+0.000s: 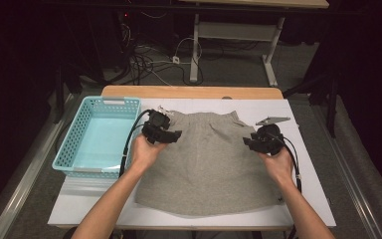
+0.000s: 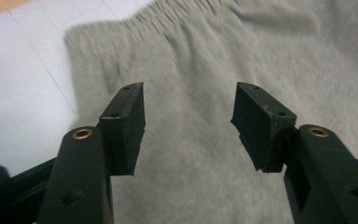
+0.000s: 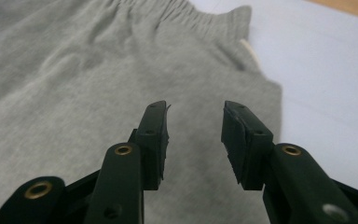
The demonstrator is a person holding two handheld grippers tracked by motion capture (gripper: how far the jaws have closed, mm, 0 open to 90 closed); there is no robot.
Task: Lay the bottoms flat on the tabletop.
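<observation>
Lying flat on the white table (image 1: pixel 306 199), a grey garment (image 1: pixel 211 164) with a gathered elastic waistband covers the middle of the surface, waistband toward the far edge and hem toward the person. Left of it stands a light blue basket (image 1: pixel 72 144), its near corner just beside the person's left forearm. The left gripper (image 1: pixel 175 135) is over the garment's upper left part, near the waistband corner; in the left gripper view its two black jaws stand well apart with only grey cloth (image 2: pixel 191 154) showing beneath the gap and nothing pinched between the pads. The right gripper (image 1: pixel 248 142) is over the garment's right side, below the waistband; in the right gripper view its jaws are likewise parted, released, with the fabric (image 3: pixel 74 93) lying under them and the waistband corner beyond, next to bare table (image 3: pixel 326 84)
</observation>
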